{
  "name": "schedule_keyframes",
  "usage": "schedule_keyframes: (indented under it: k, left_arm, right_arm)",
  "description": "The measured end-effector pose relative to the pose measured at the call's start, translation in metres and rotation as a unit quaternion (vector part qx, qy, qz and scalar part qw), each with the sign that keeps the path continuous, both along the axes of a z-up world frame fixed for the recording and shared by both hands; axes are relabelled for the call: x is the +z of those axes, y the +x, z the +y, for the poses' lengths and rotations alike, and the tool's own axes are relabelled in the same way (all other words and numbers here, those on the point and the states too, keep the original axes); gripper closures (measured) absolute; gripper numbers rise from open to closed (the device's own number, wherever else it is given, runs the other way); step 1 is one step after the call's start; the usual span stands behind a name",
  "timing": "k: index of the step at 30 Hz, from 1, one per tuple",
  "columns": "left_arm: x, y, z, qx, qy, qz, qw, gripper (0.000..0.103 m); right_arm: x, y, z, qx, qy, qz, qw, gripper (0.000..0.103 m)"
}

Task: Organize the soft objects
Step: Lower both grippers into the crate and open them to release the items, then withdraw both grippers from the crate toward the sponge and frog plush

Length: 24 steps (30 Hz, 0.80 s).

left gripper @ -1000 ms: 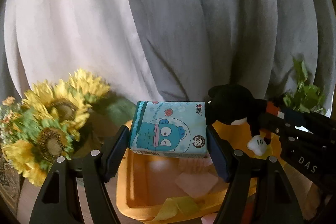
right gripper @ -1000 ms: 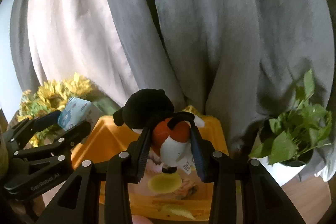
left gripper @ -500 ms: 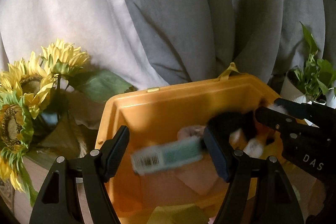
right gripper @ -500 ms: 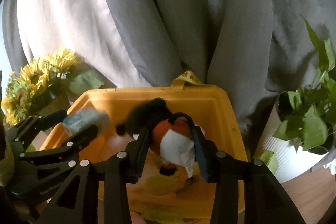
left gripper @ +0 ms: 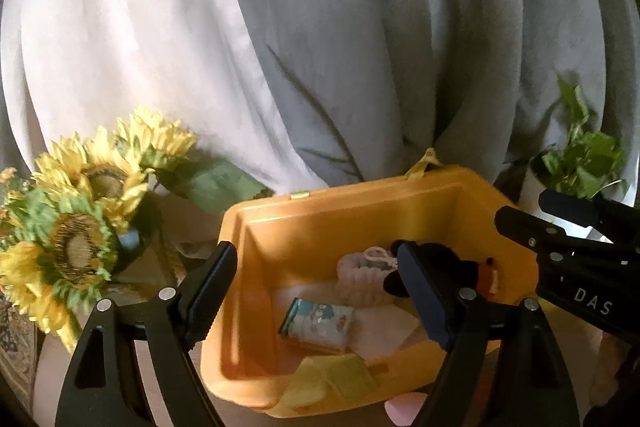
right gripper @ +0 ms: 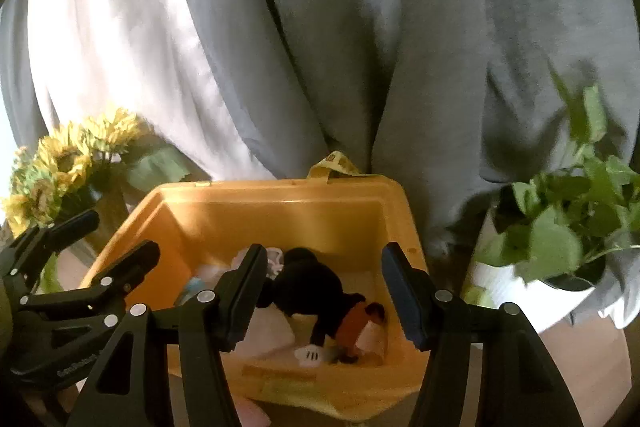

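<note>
A yellow plastic bin [left gripper: 360, 211] [right gripper: 280, 203] stands in front of grey curtains. Inside it lie a blue cartoon tissue pack [left gripper: 318, 323], a pink knitted item [left gripper: 366, 275] and a black mouse plush with red shorts [right gripper: 320, 295], partly seen in the left wrist view [left gripper: 452, 267]. My left gripper [left gripper: 316, 291] is open and empty above the bin's left half. My right gripper [right gripper: 324, 291] is open and empty above the plush. Each gripper shows in the other's view, the right one [left gripper: 568, 251] and the left one [right gripper: 80, 267].
Yellow sunflowers [left gripper: 80, 211] [right gripper: 56, 167] stand left of the bin. A green plant in a white pot [right gripper: 560, 227] [left gripper: 576, 163] stands to its right. A yellow cloth [left gripper: 332, 379] hangs over the bin's near rim. Grey and white curtains hang behind.
Both grippers opened. The tissue pack dropped from the left gripper into the bin, and the plush dropped from the right gripper into the bin.
</note>
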State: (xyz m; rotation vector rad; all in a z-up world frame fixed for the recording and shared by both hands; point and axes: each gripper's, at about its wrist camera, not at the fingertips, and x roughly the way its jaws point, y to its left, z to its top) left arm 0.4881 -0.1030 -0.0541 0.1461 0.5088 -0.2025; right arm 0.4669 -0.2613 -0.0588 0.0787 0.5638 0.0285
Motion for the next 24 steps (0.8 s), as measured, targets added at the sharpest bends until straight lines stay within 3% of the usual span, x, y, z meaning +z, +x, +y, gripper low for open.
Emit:
schedule_keyframes:
  k: [13, 24]
  left_arm:
    - [0.029, -0.060, -0.005, -0.017, -0.008, -0.034, 0.9993, 0.017]
    - [0.026, -0.108, -0.004, -0.032, 0.000, -0.036, 0.9989, 0.016]
  right_arm:
    - [0.037, -0.060, -0.009, -0.032, -0.011, -0.040, 0.999, 0.034]
    - [0.034, -0.108, -0.015, -0.054, -0.004, -0.030, 0.998, 0.033]
